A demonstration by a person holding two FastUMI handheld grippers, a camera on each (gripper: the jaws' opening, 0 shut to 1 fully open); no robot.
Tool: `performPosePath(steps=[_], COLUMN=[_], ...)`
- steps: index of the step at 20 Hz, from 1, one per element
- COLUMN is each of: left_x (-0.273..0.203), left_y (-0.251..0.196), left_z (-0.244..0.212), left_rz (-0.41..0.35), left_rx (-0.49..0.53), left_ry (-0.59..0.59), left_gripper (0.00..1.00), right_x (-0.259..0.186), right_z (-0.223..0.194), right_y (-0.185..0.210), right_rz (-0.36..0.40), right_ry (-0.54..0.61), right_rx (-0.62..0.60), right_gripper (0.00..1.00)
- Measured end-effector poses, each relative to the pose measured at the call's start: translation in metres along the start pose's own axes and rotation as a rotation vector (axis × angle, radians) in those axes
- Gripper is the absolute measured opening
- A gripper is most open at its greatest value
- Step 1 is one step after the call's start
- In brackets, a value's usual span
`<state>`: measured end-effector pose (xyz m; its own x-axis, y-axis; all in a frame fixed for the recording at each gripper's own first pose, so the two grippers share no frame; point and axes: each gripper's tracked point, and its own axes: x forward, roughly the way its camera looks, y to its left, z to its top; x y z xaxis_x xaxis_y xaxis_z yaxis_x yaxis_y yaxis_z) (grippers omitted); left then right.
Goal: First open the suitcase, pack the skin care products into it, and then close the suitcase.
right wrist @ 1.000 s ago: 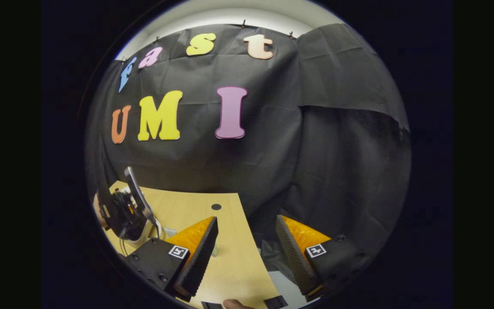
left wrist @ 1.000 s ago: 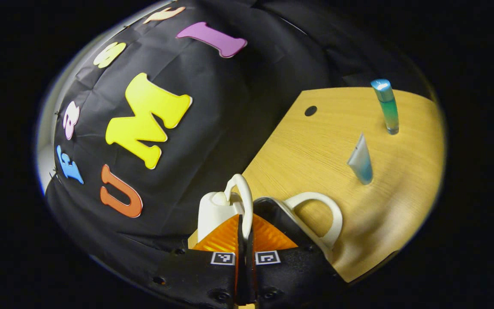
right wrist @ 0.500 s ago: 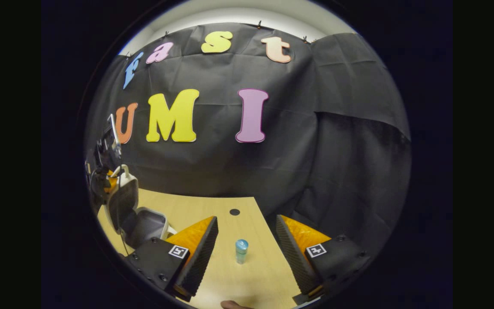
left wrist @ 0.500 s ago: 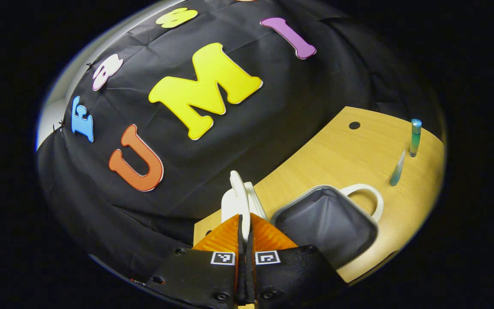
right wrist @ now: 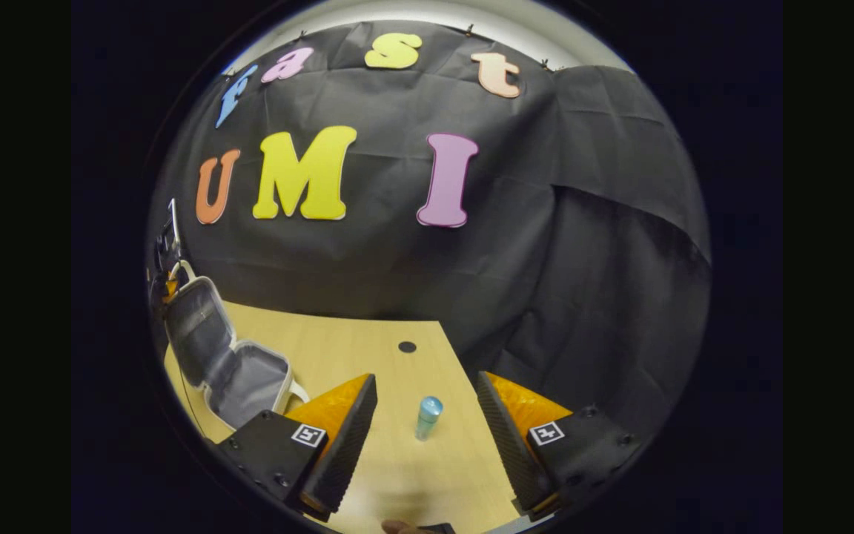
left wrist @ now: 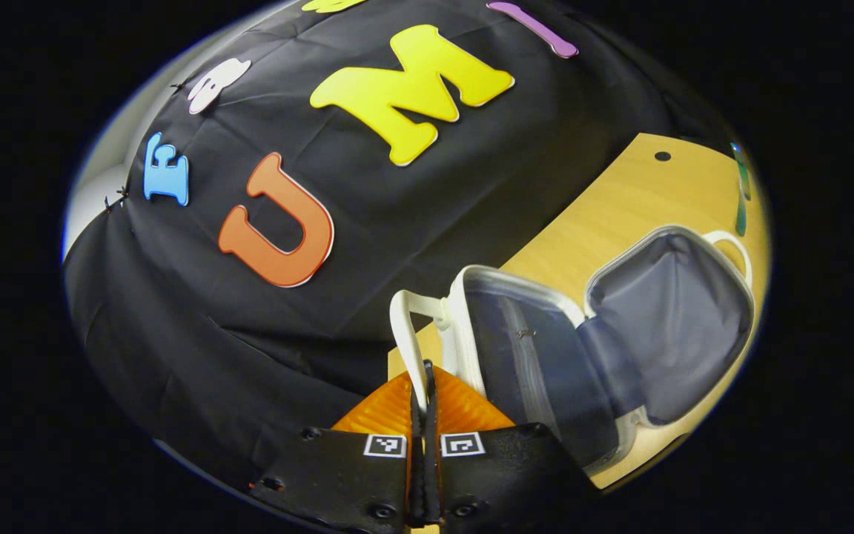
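Since a second earlier the suitcase (left wrist: 605, 348) had swung from barely parted to wide open, its lid drawn up and back by the loop handle (left wrist: 406, 337), and the right gripper view had dropped enough to bring a bottle between its fingers. Nearest to us in the left gripper view, the left gripper (left wrist: 425, 386) had its fingers pressed together on the white loop handle of the lid, clamped on it. Just beyond, we saw the lid (left wrist: 516, 356) standing raised at an angle, its grey lining facing the base (left wrist: 668, 326), which lay flat on the wooden table (left wrist: 620, 208) with a second white handle (left wrist: 731, 245) at its far edge. Farther off, at the rim of that view, a thin green-blue tube (left wrist: 740, 200) showed on the table, too squeezed by the lens for us to tell more. In the right gripper view, the right gripper (right wrist: 427, 415) held its fingers well apart, gripping nothing. Between them and a little beyond stood a small blue-capped bottle (right wrist: 428, 417), upright on the table (right wrist: 368, 348). Farther to the left we saw the open suitcase (right wrist: 227, 363) again, lid up near the black cloth wall (right wrist: 560, 259), and a small dark hole (right wrist: 407, 346) in the tabletop behind the bottle
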<state>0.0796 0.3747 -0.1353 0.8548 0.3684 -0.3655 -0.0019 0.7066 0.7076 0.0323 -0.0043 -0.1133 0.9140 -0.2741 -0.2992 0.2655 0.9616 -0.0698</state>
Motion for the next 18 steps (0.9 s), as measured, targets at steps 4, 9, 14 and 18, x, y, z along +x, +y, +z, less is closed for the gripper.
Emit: performPosePath(steps=[4, 9, 14, 18], left_x=[0.02, 0.042, 0.054, 0.069], left_y=[0.003, -0.007, -0.043, -0.064], left_z=[-0.052, -0.11, -0.171, -0.197], left_rz=[0.009, -0.024, -0.14, -0.222], left_rx=[-0.024, -0.094, -0.197, -0.267], left_ry=[0.101, 0.197, 0.326, 0.345], left_gripper=[0.03, 0.03, 0.04, 0.05], right_x=[-0.001, -0.004, -0.01, -0.015], right_z=[-0.001, -0.008, -0.02, -0.022], right_y=[0.004, 0.012, 0.013, 0.009], right_rz=[-0.013, -0.008, -0.015, -0.032], right_ry=[0.013, 0.022, 0.038, 0.039], right_rx=[-0.031, -0.072, -0.083, -0.085], right_gripper=[0.81, 0.81, 0.8, 0.8])
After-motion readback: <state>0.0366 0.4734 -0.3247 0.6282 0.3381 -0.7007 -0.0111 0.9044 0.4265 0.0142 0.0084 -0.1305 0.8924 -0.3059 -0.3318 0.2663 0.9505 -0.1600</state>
